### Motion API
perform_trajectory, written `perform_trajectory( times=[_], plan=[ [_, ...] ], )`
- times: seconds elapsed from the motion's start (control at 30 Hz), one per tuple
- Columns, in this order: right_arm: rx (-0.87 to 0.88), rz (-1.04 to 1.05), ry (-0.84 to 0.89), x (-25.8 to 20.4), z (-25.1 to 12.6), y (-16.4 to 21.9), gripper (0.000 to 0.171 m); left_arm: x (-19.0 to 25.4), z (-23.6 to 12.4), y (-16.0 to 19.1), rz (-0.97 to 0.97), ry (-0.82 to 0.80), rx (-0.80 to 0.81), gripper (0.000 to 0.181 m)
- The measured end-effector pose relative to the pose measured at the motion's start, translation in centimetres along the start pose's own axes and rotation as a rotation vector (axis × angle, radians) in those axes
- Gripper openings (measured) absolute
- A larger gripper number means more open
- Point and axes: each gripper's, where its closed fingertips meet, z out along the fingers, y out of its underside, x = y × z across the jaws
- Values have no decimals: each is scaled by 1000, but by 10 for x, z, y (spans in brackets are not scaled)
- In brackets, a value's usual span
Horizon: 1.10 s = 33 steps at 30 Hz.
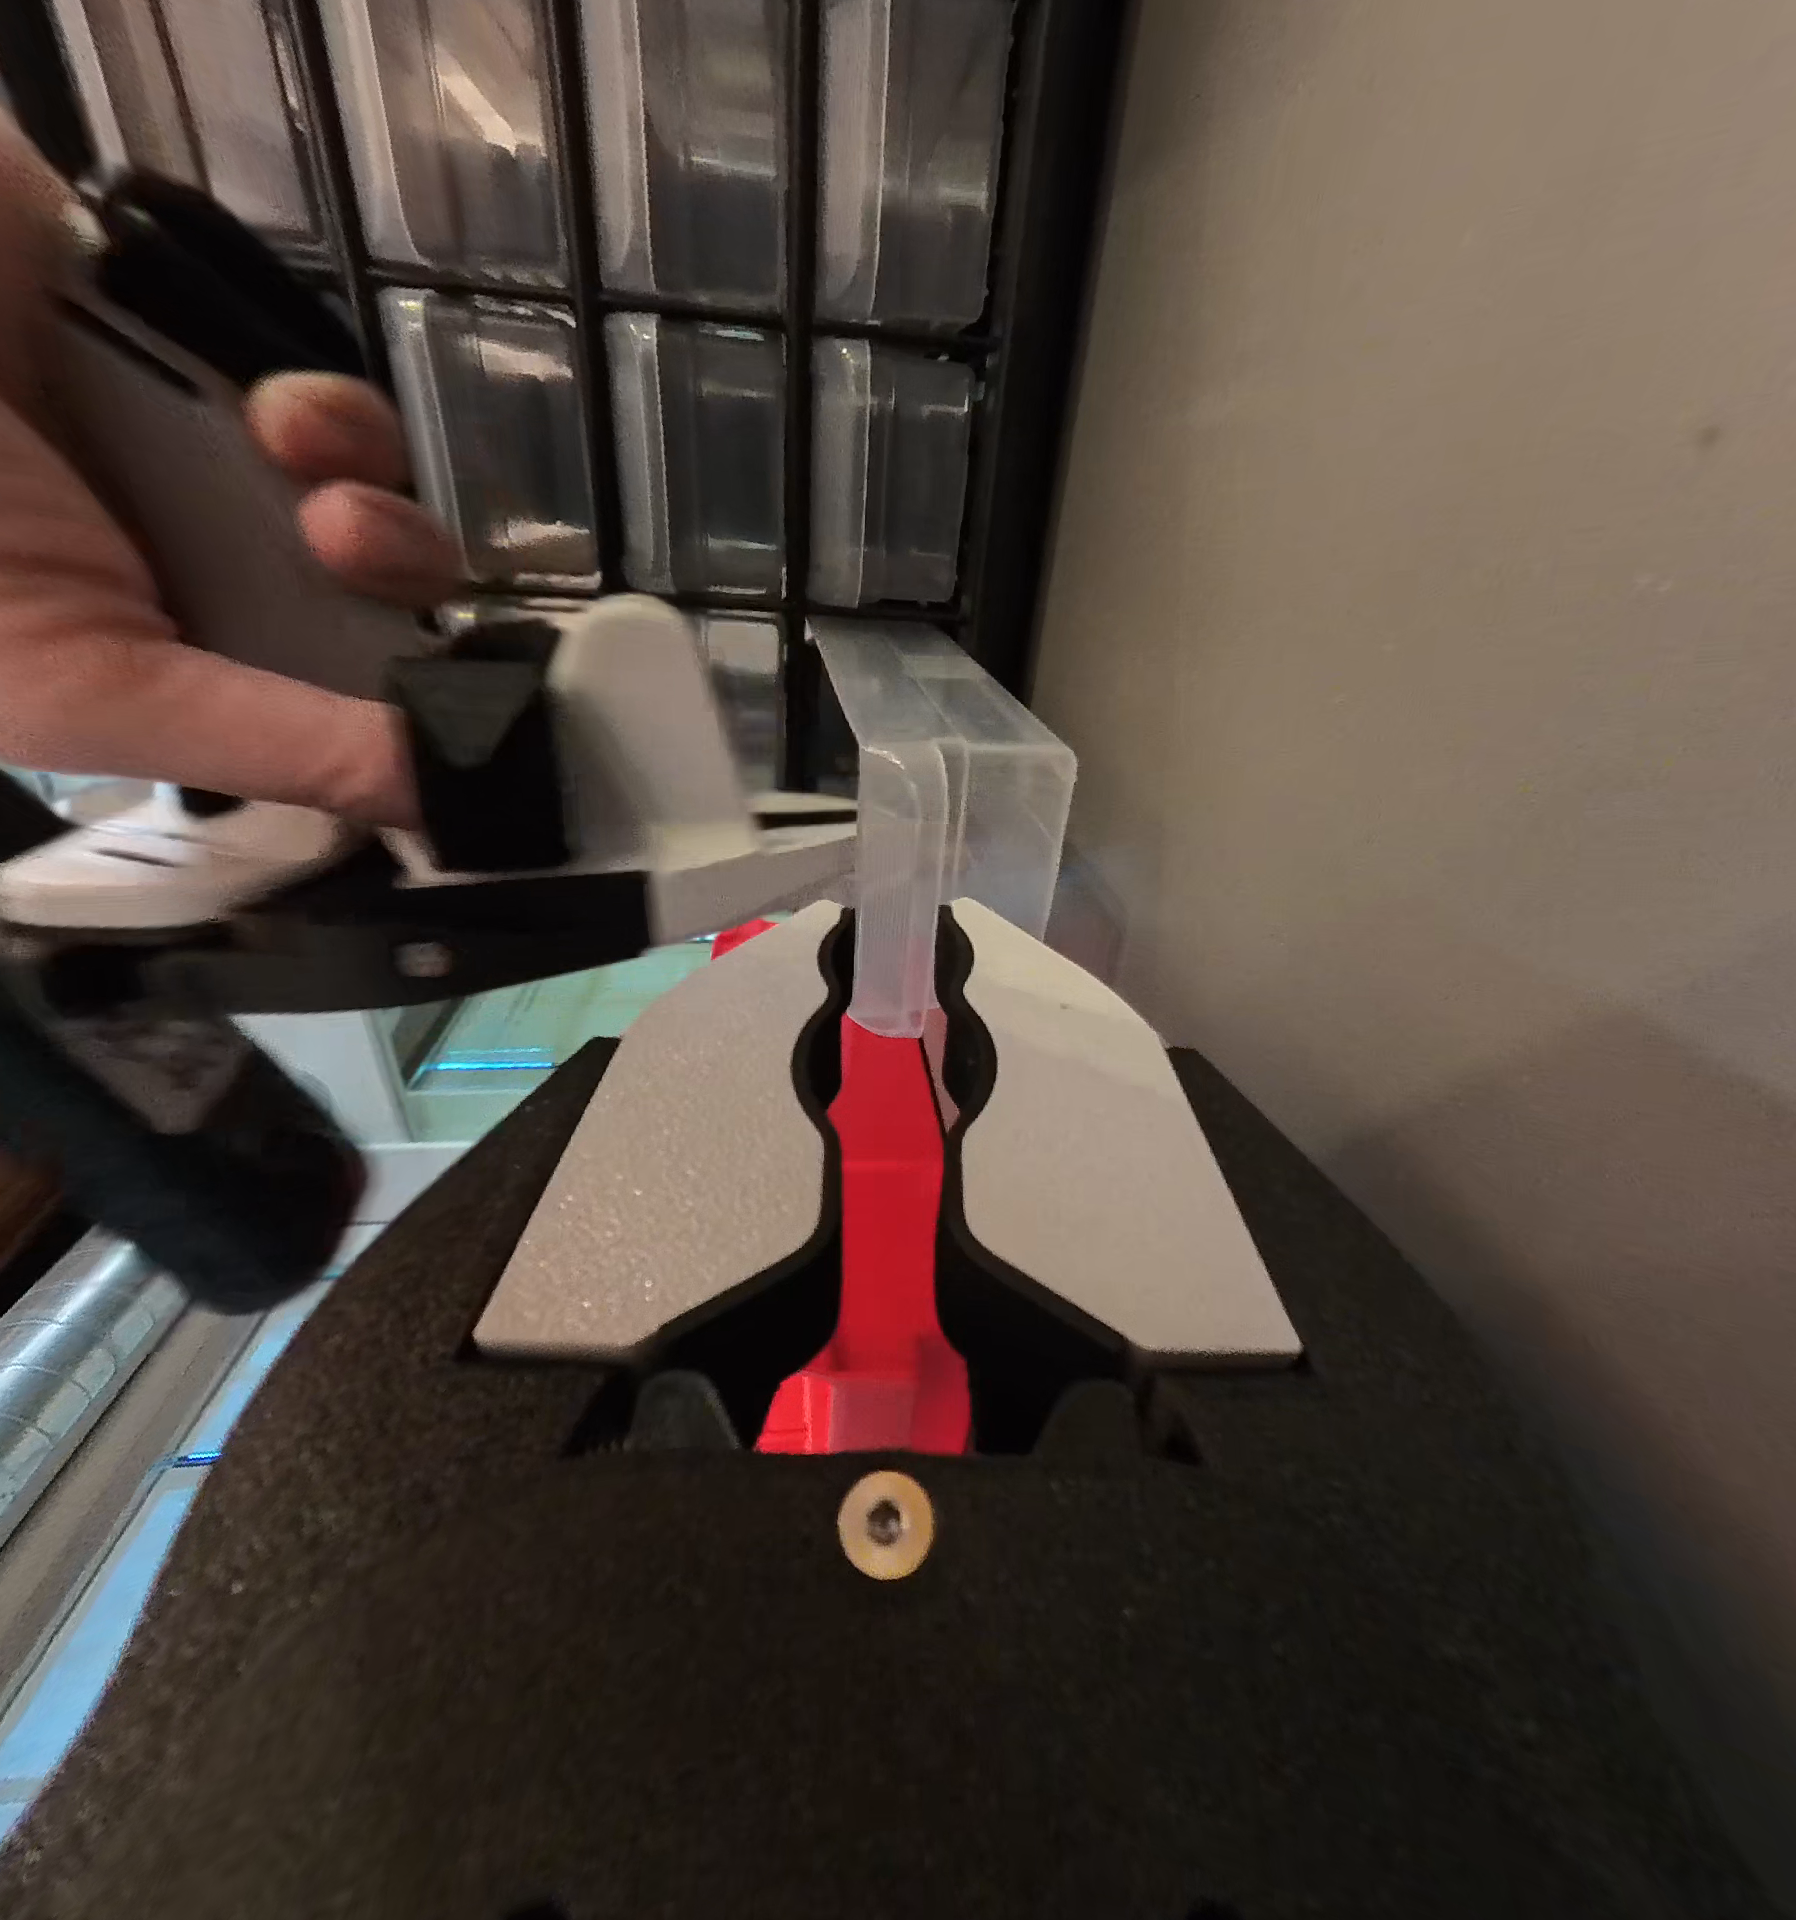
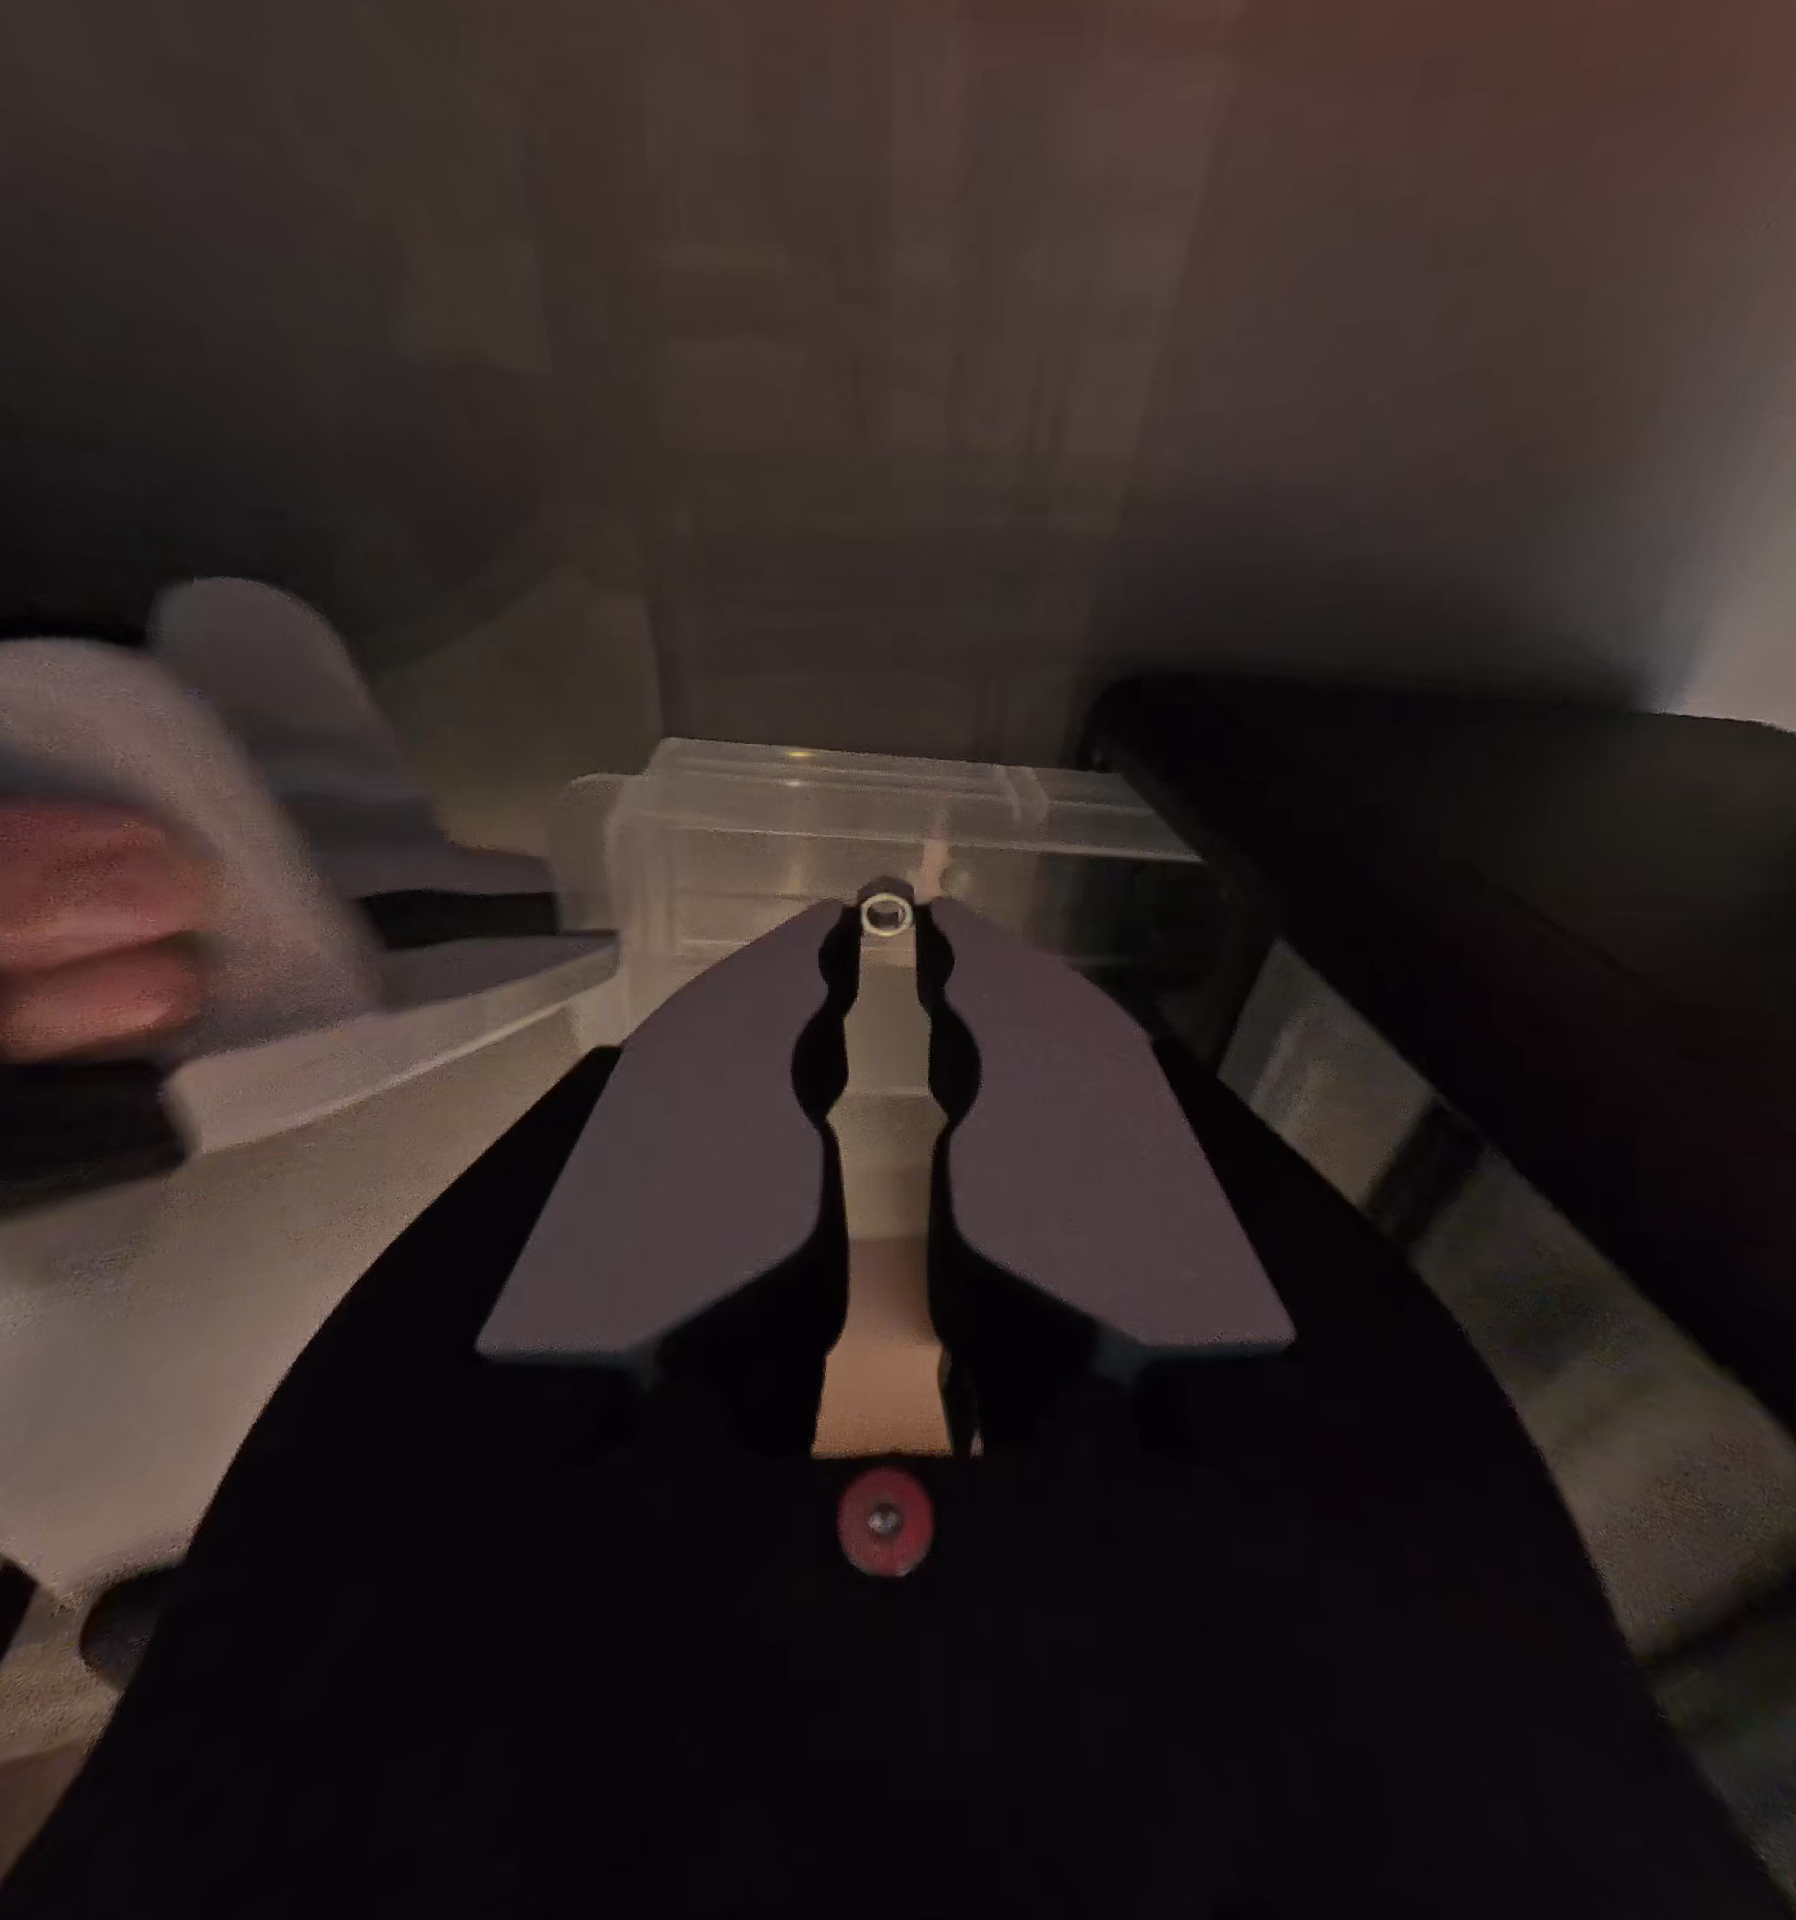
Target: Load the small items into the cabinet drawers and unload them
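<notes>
Clear drawer (image 1: 961, 790) pulled out of black cabinet (image 1: 998, 343) | left gripper (image 1: 894, 935) pinching its tab | right gripper (image 2: 886, 914) pinching small silvery ring (image 2: 885, 915)

The left gripper (image 1: 892, 966) had matt, finely grained pale grey plastic fingers (image 1: 665, 1153) set in a rough, pebbled black body, with a shiny metal screw (image 1: 885, 1524) behind them. Between its fingertips it pinched the frosted, faintly ribbed handle of a clear plastic drawer (image 1: 961, 769). Beyond it, the cabinet (image 1: 1019, 416) showed a black frame holding glossy transparent drawers. To its right, the wall (image 1: 1476, 520) looked flat, matt and painted. Seen below, between the fingers, lay a glossy red plastic piece (image 1: 878, 1195). The right gripper (image 2: 886, 920) pinched a small shiny metal ring (image 2: 885, 915) just before the same smooth, clear drawer.
</notes>
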Motion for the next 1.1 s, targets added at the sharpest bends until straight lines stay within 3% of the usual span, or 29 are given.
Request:
perform_trajectory(
  times=[0.1, 0.2, 0.33, 0.47, 0.67, 0.77, 0.9, 1.1],
  plan=[
    [230, -11, -16, -9, -43, -8, 12, 1, 1, -1, 1, 1, 2, 14],
    [396, -31, 0, -17, -85, 10, 12, 1, 2, -1, -6, 4, 2, 14],
    [459, -8, 76, -23, -118, 69, 12, -1, 7, 2, -21, 9, -14, 14],
    [433, 181, 187, -15, -134, 162, 12, -3, 15, 2, -4, 15, -27, 14],
    [213, 722, 151, -17, -86, 345, 12, -6, 33, 2, -21, 31, -53, 15],
    [154, 990, 59, -24, -56, 407, 12, -9, 46, 2, -31, 31, -72, 15],
    [46, 1093, -118, -44, -9, 441, 12, -11, 64, 3, -8, 36, -104, 15],
    [9, 1046, -229, -46, 20, 426, 12, -15, 88, 2, -7, 30, -132, 14]
  ],
)
